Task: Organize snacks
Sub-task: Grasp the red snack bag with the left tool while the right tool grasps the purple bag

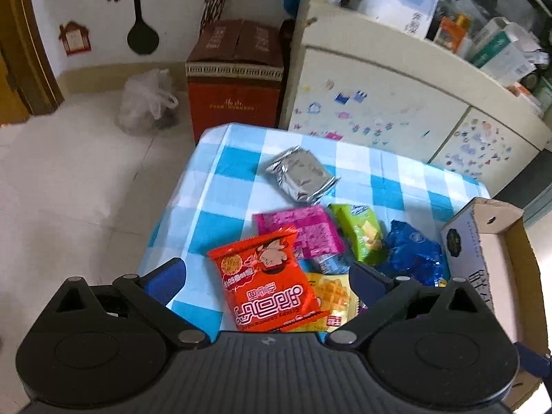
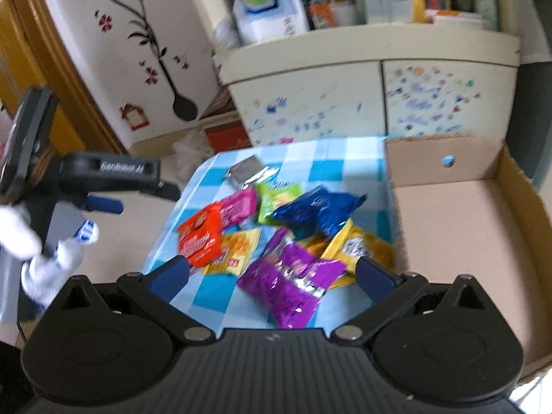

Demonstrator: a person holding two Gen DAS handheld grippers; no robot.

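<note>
Nearest the left wrist camera, the left gripper [image 1: 267,276] stands with its blue-padded fingers [image 1: 165,281] spread wide apart, holding nothing, above the near edge of the snack pile. Directly between those fingers lies an orange-red noodle snack packet [image 1: 267,283], resting partly on a yellow waffle-print packet [image 1: 333,296]. Beyond these lie a pink packet [image 1: 300,231], a green cracker packet [image 1: 360,233], and a crumpled blue foil packet [image 1: 412,252]; a silver foil packet [image 1: 300,174] lies apart from the pile, farther back. All rest on a table covered with a blue-and-white checked cloth [image 1: 224,179]. An open cardboard box [image 1: 496,248] sits at the right side of the table, touching or just beside the blue foil packet. In the right wrist view, the right gripper [image 2: 272,274] is likewise open, its fingers [image 2: 376,277] well apart and empty, with a purple foil packet [image 2: 293,286] lying between them on the cloth. A yellow packet [image 2: 358,245] lies just beside the purple one, next to the box wall. The interior of the cardboard box holds no snacks. The left gripper also appears at the left of this view, held by a white-gloved hand [image 2: 38,252] beyond the table edge. A cream cabinet [image 2: 345,103] with stickers stands behind the table.
</note>
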